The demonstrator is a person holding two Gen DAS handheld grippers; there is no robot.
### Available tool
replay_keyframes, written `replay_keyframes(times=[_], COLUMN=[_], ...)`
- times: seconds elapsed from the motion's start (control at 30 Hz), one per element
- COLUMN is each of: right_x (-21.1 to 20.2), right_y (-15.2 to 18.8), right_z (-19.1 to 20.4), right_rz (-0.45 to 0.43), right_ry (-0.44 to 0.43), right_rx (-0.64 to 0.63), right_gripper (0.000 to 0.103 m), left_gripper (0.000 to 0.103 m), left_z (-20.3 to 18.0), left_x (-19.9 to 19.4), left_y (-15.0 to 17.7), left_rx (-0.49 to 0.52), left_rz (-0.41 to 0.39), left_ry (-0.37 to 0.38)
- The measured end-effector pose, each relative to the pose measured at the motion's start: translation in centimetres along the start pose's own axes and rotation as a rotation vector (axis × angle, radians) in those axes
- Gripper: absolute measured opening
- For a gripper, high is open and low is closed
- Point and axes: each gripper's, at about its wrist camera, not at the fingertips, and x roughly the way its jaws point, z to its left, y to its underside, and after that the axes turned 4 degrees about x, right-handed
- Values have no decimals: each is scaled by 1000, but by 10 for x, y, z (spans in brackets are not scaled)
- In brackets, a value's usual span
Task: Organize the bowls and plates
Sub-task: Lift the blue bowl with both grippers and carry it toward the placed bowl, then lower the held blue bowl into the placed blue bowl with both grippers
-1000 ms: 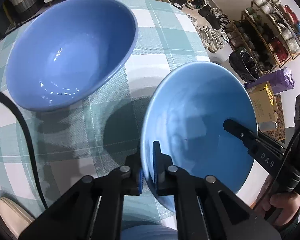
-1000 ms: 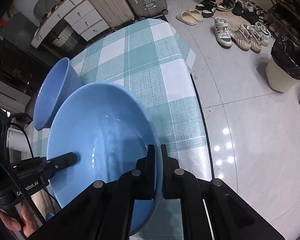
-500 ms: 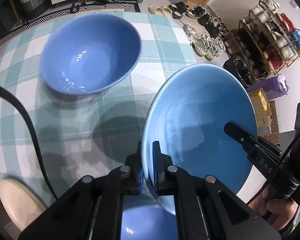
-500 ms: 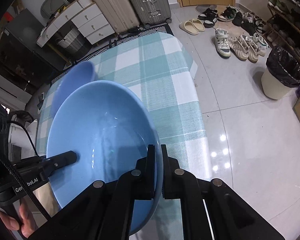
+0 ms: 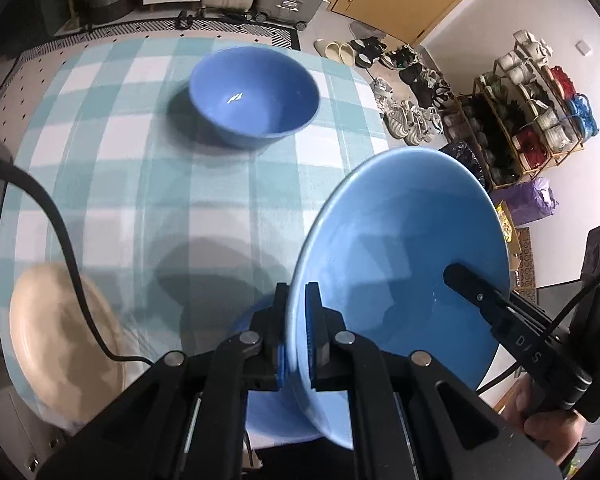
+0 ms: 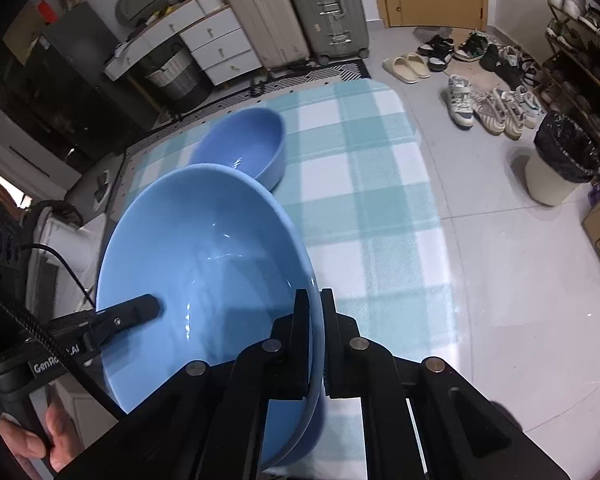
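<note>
- The left gripper (image 5: 297,334) and the right gripper (image 6: 316,344) each pinch one side of the rim of the light-blue bowl (image 5: 404,248), fingers nearly closed with only the thin wall between them. The bowl hangs tilted above the checked desk (image 5: 148,184).
- Risk: a smooth glazed rim in two narrow pinches could slide out if the hands drift apart or twist unevenly.
- Ahead of the fingers and well apart stands the darker blue bowl (image 5: 254,98); swinging the held bowl in low could knock it.
- A cream plate (image 5: 56,344) lies left of the left fingers, with a cable (image 5: 66,248) trailing over it that may snag.
- Another blue dish (image 5: 268,408) sits below the held bowl.
- Writing: "D/S" on the right gripper's arm in the left view; "GenRo…AI", partly covered, on the left gripper's arm in the right view.
</note>
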Motion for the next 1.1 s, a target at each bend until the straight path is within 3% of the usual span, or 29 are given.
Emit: replay_keyframes(times=[0.13, 0.4, 0.8, 1.1], right_x=[-8, 20, 52, 69], right_y=[33, 86, 102, 110], right_z=[11, 14, 4, -2], right_rz=[2, 53, 56, 21], right_ry=[-16, -6, 17, 23], right_rx=[-8, -21, -53, -90], right_gripper=[4, 4, 4, 4], left_gripper=[4, 4, 6, 7], left_z=[13, 34, 37, 36], left_x=[-1, 22, 56, 63], left_y=[29, 70, 88, 91], left_rx=[-24, -79, -48, -35], left_rz=[5, 48, 66, 47], left_ry=[6, -5, -83, -100])
